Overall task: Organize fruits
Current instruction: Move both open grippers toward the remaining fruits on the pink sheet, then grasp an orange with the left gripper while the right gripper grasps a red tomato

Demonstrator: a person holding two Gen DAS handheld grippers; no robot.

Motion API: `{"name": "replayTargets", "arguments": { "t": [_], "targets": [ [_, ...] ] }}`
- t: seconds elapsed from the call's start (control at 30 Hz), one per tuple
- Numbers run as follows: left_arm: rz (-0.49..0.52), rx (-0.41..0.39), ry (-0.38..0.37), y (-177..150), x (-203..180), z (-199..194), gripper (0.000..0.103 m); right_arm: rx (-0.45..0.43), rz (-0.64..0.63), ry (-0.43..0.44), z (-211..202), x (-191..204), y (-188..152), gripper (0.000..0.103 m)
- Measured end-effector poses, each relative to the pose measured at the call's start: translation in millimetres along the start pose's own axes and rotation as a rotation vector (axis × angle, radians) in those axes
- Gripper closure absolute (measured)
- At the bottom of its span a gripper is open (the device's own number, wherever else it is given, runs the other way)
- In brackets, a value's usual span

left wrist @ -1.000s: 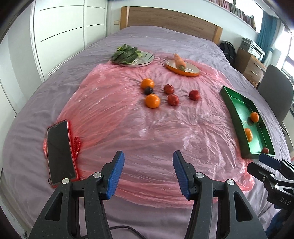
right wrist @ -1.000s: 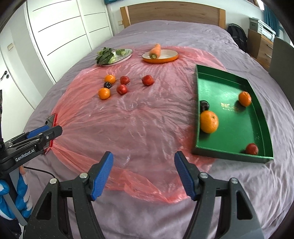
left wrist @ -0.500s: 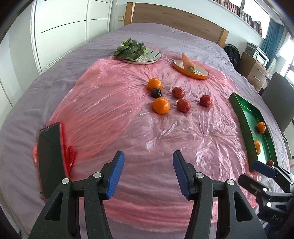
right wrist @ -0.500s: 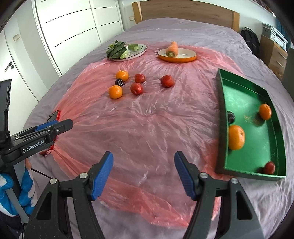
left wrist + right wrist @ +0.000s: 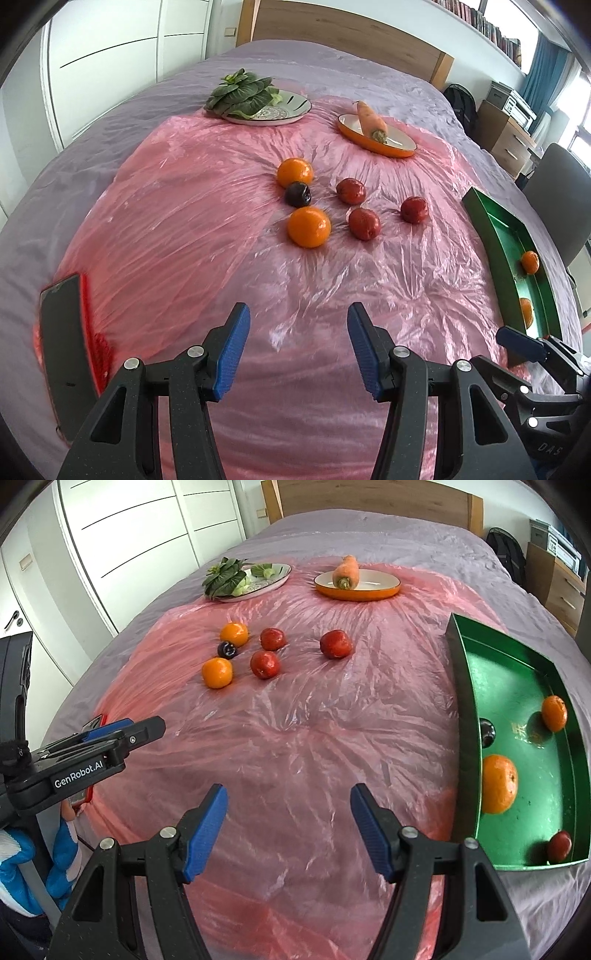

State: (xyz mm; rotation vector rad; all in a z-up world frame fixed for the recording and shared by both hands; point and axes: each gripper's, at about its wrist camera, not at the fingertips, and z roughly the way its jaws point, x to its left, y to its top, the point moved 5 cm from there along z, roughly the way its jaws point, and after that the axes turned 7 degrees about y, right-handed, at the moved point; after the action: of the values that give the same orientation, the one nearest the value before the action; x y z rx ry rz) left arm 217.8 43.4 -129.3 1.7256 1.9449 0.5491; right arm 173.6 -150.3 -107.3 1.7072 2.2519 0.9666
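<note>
- Left gripper (image 5: 298, 345): jaws apart with nothing between the blue pads, poised above the near part of the pink plastic sheet (image 5: 207, 206); it grasps nothing.
- Right gripper (image 5: 289, 829): jaws likewise apart and empty, over the near middle of the sheet, just left of the green tray (image 5: 517, 672).
- Loose fruit, centre of the sheet, far from both grippers: a near orange (image 5: 309, 226), a far orange (image 5: 295, 172), and a dark plum (image 5: 298, 194) between the two and touching the far one.
- Three red fruits to the right of the oranges: a far red fruit (image 5: 351, 191), a near red fruit (image 5: 364, 223) and a rightmost red fruit (image 5: 414, 209), each apart from the others.
- Green tray, right edge of the sheet: it holds a large orange (image 5: 498, 783) by its left wall, a small orange (image 5: 554, 713) by its right wall, a dark fruit (image 5: 487, 731) against the left wall, and a red fruit (image 5: 559, 845) in the near right corner.
- Far left: a pale plate (image 5: 288, 110) bearing leafy greens (image 5: 240, 96).
- Far centre: an orange-rimmed dish (image 5: 376, 138) with a carrot (image 5: 371, 120) lying across it.
- Near left: a phone (image 5: 61, 347) in a red case, lying on the edge of the sheet.
- Ground: a bed (image 5: 332, 74) with a purple cover under the sheet.
</note>
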Motion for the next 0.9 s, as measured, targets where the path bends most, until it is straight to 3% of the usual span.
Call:
{"name": "replayTargets", "arguments": {
  "t": [0.43, 0.9],
  "targets": [
    [0.007, 0.006, -0.050, 34.0, -12.3, 41.4, 0.054, -0.016, 0.005, 0.036, 27.0, -7.1, 35.1, 0.000],
    [0.030, 0.022, -0.043, 48.5, -16.8, 84.1, 0.057, -0.025, 0.017, 0.059, 66.7, -15.1, 75.9, 0.000]
  ]
}}
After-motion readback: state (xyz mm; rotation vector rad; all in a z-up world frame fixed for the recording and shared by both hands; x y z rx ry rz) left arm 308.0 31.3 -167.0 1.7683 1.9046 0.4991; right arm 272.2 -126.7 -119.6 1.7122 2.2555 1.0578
